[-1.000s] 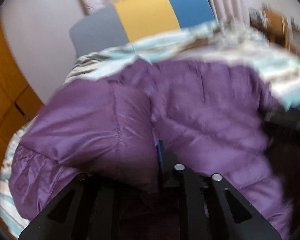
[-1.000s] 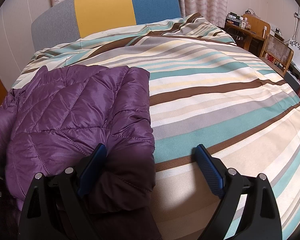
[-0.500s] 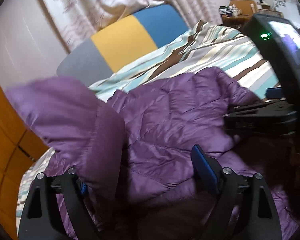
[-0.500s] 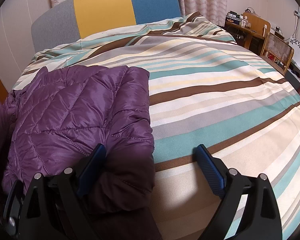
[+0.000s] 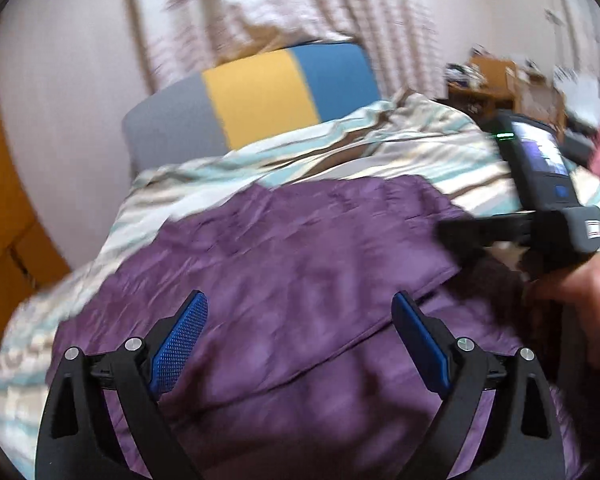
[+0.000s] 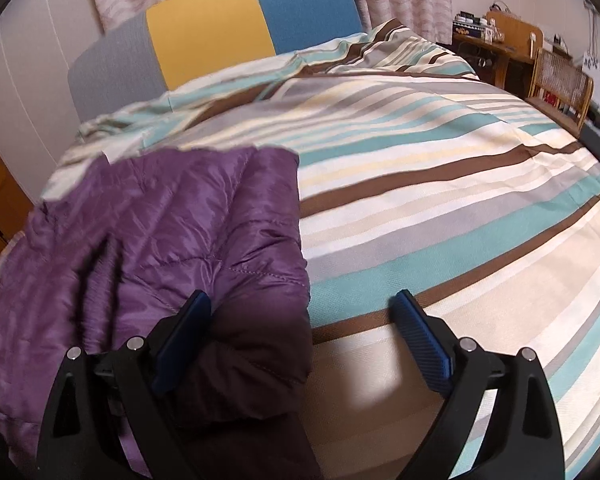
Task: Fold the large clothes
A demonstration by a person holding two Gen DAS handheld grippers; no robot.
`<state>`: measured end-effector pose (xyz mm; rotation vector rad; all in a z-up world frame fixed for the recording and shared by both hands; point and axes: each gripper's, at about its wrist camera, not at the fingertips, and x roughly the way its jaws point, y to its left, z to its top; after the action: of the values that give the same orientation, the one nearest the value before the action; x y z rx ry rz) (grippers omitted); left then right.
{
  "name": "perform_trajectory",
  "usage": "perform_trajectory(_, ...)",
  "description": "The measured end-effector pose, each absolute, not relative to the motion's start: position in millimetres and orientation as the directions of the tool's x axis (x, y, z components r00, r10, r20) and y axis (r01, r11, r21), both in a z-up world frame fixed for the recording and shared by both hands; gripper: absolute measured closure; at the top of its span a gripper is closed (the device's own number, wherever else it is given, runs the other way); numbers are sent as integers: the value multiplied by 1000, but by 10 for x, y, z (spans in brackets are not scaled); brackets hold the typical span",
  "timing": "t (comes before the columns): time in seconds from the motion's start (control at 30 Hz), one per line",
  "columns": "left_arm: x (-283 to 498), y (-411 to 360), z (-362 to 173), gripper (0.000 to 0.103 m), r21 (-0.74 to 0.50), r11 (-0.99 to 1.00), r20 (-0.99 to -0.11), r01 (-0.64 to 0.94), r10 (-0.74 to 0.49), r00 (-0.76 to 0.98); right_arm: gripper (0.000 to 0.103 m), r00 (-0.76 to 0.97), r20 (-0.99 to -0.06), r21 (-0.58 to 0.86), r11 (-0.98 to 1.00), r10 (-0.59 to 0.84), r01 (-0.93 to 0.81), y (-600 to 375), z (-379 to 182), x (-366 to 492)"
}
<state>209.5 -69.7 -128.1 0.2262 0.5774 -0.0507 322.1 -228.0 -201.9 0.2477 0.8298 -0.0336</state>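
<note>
The jaws of your left gripper [image 5: 300,340] had just been opening and stood spread wide above the purple quilted jacket [image 5: 292,280], nothing pinched between them. Your right gripper [image 6: 302,334] also had its jaws spread, straddling the jacket's right edge at lower centre of its frame. The jacket lay folded on the striped bedspread [image 6: 440,184], filling the lower left of that view. Your right hand [image 5: 580,292] showed at the left view's right edge.
</note>
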Motion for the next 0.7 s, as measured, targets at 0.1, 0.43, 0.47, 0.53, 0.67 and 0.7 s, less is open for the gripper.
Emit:
perform_trajectory(0.1, 2026, -237, -1272, 10, 91, 996, -554, 14, 38, 832, 10, 731, -675, 264, 958, 99, 114, -2344, -1788, 3031)
perform_trajectory(0.43, 2271, 1082, -1541, 44, -93, 930, -681, -354, 200, 705, 62, 625, -682, 236, 923, 380, -303, -1289, -1626, 2916)
perform_trajectory(0.47, 2304, 1128, -1555, 44, -92, 924, -683, -371, 213, 699, 63, 617, -695, 214, 926, 369, -312, -1195, -1665, 2992)
perform_trajectory(0.53, 2354, 1214, -1570, 44, -85, 912, -687, -402, 239, 686, 63, 616, -708, 189, 933, 347, -308, -1086, -1711, 3135)
perform_trajectory(0.67, 2432, 1299, -1676, 44, -62, 901, -707, -429, 264, 656, 63, 597, -736, 181, 943, 319, -281, -966, -1861, 3494)
perform_trajectory(0.7, 2445, 1303, -1712, 44, -65, 904, -713, -422, 253, 654, 63, 595, -740, 177, 944, 314, -278, -954, -1923, 3539)
